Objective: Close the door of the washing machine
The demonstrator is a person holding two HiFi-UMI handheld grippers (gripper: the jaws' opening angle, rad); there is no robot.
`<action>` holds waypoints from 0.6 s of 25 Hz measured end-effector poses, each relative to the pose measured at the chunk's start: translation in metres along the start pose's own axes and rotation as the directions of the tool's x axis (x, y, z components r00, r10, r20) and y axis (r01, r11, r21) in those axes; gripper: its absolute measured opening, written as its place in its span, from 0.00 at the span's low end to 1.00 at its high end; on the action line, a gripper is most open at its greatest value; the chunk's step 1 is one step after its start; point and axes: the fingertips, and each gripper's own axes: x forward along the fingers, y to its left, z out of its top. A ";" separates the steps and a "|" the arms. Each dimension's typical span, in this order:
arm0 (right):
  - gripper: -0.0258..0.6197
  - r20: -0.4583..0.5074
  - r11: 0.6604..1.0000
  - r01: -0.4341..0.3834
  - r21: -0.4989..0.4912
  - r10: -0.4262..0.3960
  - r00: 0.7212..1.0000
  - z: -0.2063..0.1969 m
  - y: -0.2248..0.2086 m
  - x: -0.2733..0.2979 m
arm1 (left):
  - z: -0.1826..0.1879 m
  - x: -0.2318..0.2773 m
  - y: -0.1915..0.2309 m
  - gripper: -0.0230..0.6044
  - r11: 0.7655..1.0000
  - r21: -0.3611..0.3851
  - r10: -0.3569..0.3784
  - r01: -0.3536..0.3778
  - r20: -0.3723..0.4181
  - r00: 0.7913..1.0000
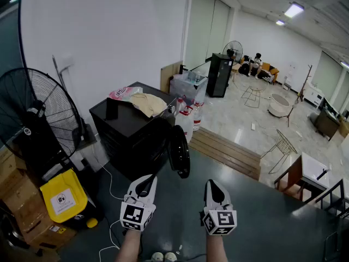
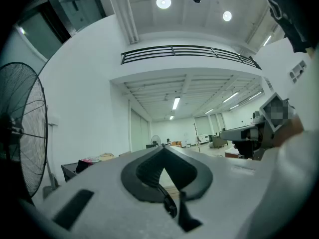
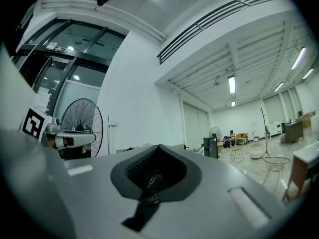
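The black washing machine (image 1: 130, 138) stands against the white wall, left of centre in the head view. Its round dark door (image 1: 179, 151) hangs swung open on the machine's right front side. My left gripper (image 1: 145, 181) is held level a little below and left of the door, apart from it, jaws together and holding nothing. The right gripper (image 1: 214, 184) sits to the door's lower right, also shut and empty. In the left gripper view the jaw tips (image 2: 162, 149) meet; in the right gripper view the tips (image 3: 159, 148) are closed too.
A cream cloth (image 1: 146, 103) and a pink bag (image 1: 124, 93) lie on the machine's top. A large black fan (image 1: 41, 119) and a yellow container (image 1: 62, 196) stand at the left. A wooden step (image 1: 226, 152) runs behind the door; a table (image 1: 305, 173) is at the right.
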 end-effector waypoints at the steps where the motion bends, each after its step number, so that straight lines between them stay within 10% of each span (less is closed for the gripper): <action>1: 0.06 0.000 1.000 -0.001 0.000 0.001 1.000 -0.001 0.001 0.001 | 0.001 0.000 0.001 0.03 1.000 0.001 -0.001 0.001 0.002 1.000; 15: 0.06 -0.012 1.000 -0.019 0.005 0.019 1.000 -0.004 0.004 -0.004 | 0.002 -0.001 -0.007 0.03 1.000 0.000 -0.008 0.008 -0.007 1.000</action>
